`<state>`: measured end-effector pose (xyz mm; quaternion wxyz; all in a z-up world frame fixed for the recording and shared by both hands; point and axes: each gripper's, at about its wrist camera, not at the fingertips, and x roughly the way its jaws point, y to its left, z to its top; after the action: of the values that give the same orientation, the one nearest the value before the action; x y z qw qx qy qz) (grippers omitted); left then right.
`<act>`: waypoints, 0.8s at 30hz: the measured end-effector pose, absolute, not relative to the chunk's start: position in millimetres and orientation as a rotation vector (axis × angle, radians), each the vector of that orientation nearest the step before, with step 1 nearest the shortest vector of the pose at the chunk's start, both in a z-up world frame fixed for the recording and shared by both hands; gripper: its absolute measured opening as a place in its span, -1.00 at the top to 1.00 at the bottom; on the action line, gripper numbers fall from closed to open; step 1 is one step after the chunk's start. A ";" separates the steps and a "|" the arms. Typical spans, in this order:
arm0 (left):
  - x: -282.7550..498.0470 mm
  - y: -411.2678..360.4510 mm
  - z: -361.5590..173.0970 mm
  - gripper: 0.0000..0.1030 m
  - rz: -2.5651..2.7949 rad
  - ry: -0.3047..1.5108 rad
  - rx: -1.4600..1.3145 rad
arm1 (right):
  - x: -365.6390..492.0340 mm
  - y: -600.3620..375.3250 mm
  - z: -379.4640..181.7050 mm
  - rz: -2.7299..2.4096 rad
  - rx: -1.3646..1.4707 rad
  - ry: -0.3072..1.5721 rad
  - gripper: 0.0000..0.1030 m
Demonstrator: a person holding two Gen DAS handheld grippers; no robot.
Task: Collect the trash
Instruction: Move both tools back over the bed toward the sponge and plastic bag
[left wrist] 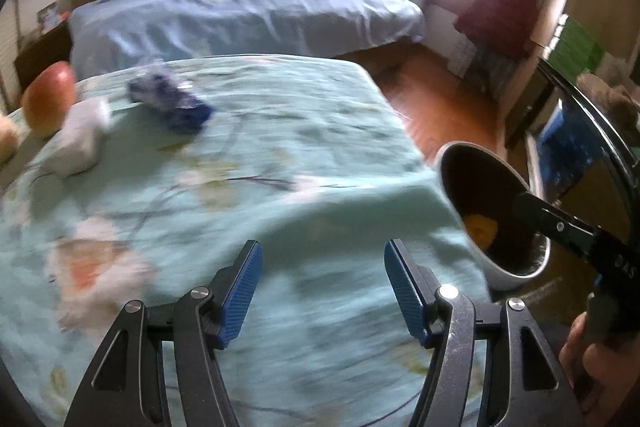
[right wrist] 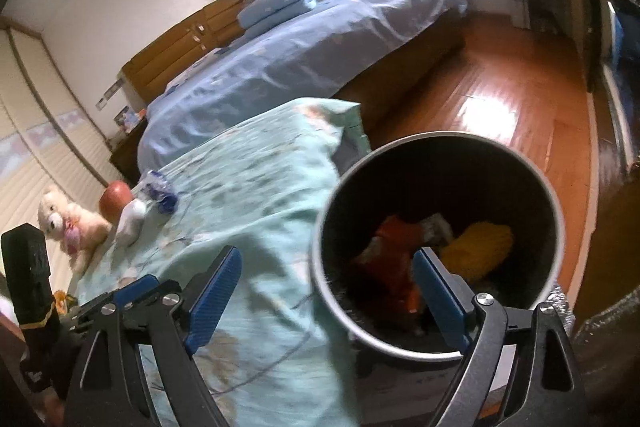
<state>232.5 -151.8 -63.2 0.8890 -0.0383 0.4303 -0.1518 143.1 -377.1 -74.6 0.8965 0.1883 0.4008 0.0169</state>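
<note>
Left gripper [left wrist: 323, 291]: released, nothing between the pads, hovering over the near part of the counter [left wrist: 248, 187], which is covered with a teal flowered cloth. Right gripper [right wrist: 326, 297]: also released and empty, sitting above the rim of the bin [right wrist: 552, 211], off the counter's right edge.

Bin already holds 2 pieces we can make out: something orange-red [right wrist: 394, 263] and something yellow [right wrist: 480, 251].

Trash left on the counter, far left corner as the left wrist camera sees it:
- crumpled blue-and-white wrapper [left wrist: 170, 99]
- white crumpled wad [left wrist: 82, 137], just beside the wrapper and near the apple [left wrist: 50, 99]

The apple and the plush bear [right wrist: 64, 223] look like keepers, not trash, so we leave them alone.

Our read: we are between picks, the left gripper is closest to the next one. Both views are motion-blurred, so exact edges of the wrapper are hard to tell.

To do it well:
- Take the wrapper first; it sits clear of the apple, so there is room for both fingers.
- Come down with fingers straddling the crumple and close on the bulk, not a loose flap, or it may slip out on the way.
- Stay just off the cloth; pinching it would likely drag everything on it.
- For the wad, approach from the side away from the apple.
- Release well inside the bin rim.
</note>
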 end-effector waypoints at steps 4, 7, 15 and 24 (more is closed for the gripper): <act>223.4 -127.7 -59.2 -0.22 -0.273 0.881 -0.097 | 148.6 -351.7 -73.6 0.081 0.364 0.836 -0.73; 222.6 -110.9 -58.2 -0.22 -0.244 0.877 -0.110 | 152.5 -335.5 -73.8 0.107 0.347 0.843 -0.73; 218.1 -69.9 -62.1 -0.22 -0.167 0.880 -0.139 | 166.9 -293.7 -78.4 0.180 0.303 0.863 -0.73; 222.9 -37.2 -63.8 -0.22 -0.095 0.882 -0.157 | 186.4 -258.3 -85.0 0.253 0.263 0.882 -0.73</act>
<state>222.9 -37.2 -63.8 0.9002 -0.0761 0.4263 -0.0457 186.4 -258.3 -85.0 0.8882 0.1264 0.4245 0.1219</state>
